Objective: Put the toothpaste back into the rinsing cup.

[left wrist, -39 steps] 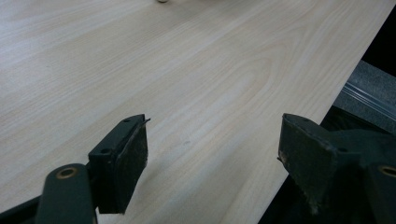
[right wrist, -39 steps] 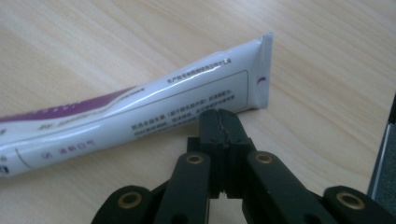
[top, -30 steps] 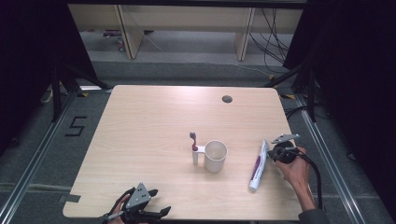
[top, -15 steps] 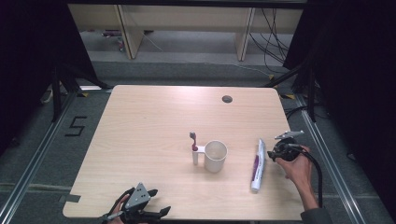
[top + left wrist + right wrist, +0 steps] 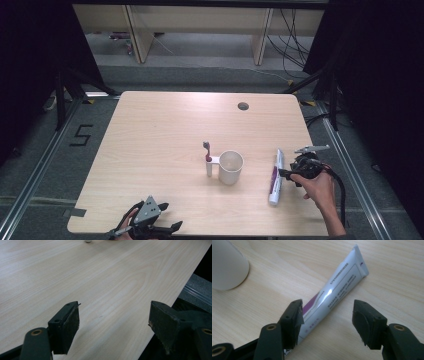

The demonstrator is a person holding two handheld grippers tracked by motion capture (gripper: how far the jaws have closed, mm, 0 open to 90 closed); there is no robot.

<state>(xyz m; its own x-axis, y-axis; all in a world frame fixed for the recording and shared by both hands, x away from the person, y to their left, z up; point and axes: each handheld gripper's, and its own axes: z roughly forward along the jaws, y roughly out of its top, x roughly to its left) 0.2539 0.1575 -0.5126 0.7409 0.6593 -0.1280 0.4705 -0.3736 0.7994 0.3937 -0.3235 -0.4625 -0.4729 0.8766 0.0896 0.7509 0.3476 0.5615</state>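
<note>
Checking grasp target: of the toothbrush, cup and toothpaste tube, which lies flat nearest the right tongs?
The toothpaste tube, lying flat beside the right tongs; the cup and toothbrush stand upright, farther left.

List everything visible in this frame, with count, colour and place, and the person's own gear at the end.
toothpaste tube: one, white with a purple panel, lying flat on the table right of the cup, between the right gripper's parted jaws without being pressed.
cup: one, white, upright near the table's middle.
toothbrush: one, dark head with red on the neck, standing upright in a white holder at the cup's left side.
table: one, light wood, with a dark round hole near the far edge.
right gripper: one, black, at the tube; its jaws have just been opening.
left gripper: one, black, jaws open, at the table's near edge.
</note>
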